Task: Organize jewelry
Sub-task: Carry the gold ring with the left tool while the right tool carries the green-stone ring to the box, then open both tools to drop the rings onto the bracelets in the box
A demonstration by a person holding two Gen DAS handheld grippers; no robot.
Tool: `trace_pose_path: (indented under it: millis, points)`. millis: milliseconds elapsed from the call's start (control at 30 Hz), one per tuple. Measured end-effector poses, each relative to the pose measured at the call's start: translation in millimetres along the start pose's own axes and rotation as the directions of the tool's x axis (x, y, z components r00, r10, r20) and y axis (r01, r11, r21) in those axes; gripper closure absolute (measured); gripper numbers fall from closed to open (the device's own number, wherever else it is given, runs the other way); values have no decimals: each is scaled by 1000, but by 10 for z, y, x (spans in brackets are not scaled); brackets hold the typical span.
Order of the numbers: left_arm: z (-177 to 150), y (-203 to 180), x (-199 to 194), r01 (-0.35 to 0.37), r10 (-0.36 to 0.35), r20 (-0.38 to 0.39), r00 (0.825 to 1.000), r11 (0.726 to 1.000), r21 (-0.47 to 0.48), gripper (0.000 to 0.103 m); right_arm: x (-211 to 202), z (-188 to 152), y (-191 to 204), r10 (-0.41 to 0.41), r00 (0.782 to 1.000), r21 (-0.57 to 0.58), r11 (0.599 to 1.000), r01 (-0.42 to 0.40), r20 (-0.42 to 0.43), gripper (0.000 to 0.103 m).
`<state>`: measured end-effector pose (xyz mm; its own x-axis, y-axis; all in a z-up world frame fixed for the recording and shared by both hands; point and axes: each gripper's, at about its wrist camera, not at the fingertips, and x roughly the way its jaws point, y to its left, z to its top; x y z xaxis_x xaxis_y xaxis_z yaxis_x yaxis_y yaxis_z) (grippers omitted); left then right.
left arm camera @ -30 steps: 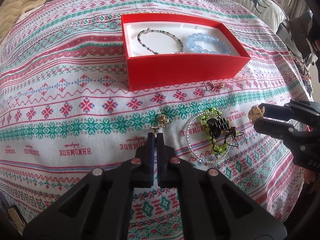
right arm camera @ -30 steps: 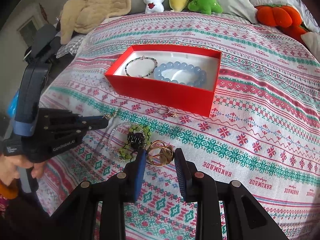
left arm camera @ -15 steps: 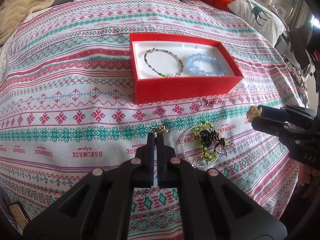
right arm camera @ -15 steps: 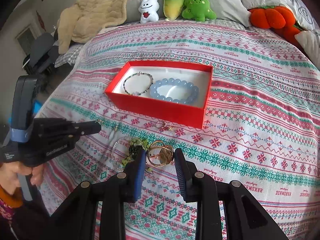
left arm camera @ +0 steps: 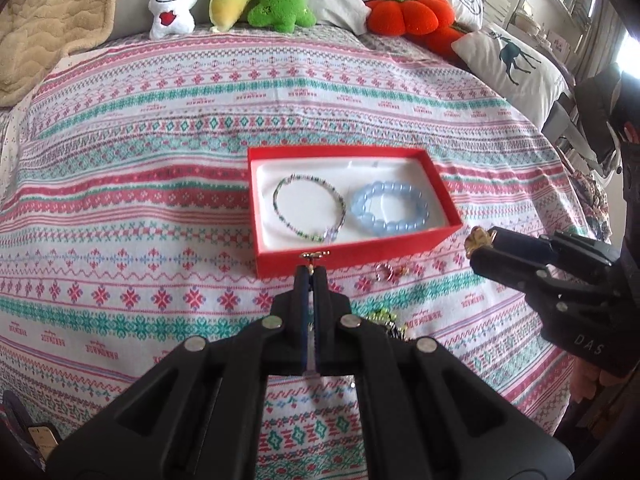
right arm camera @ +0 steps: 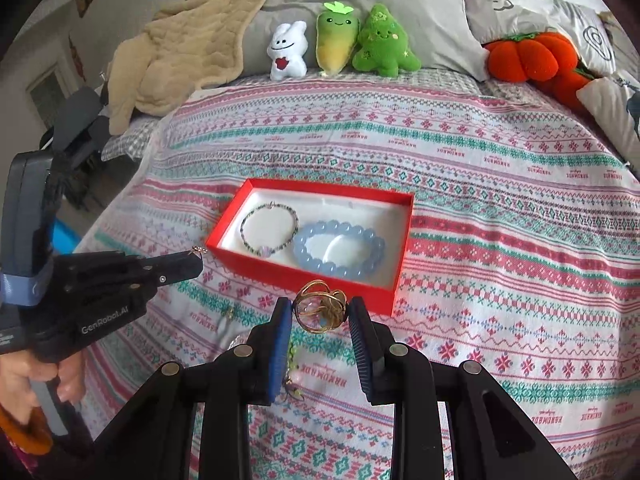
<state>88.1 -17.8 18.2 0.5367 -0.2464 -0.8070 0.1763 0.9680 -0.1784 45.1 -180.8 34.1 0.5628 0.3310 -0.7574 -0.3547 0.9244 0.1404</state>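
The left tongs (left arm camera: 311,270) are pressed together on a small gold earring (left arm camera: 315,255), which sticks out past the fingertips and is lifted clear of the bed, just in front of the near wall of the red box (left arm camera: 352,254). From the right wrist view the same earring (right arm camera: 199,249) shows at the tip of the left tongs (right arm camera: 196,258), close to the box's near left corner.

The right tongs (right arm camera: 320,314) are clamped on a cluster of gold wire rings (right arm camera: 320,311) held between the blue pads (right arm camera: 281,330) (the jaws stand fairly wide because the cluster is bulky). It hangs above the bedspread (right arm camera: 500,280), just short of the near wall of the box. In the left wrist view the right tongs (left arm camera: 480,246) come in from the right with the gold piece at their tip.

Inside the box, on its white lining, lie a thin beaded bracelet (left arm camera: 310,211) on the left and a pale blue bead bracelet (left arm camera: 390,213) on the right, side by side. On the bedspread near the box rests a small pink-and-gold piece (left arm camera: 390,273), and nearer still a green beaded piece (left arm camera: 382,316) shows partly behind the left tongs. Plush toys (right arm camera: 340,42) line the far end of the bed.
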Motion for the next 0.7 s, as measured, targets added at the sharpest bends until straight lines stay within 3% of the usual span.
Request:
trace_pose_path:
  millis: [700]
  points:
    - [290,25,364,-32,35,54,998,999,-41,101,364,294,-213,-49,998,42,998,47,40,73]
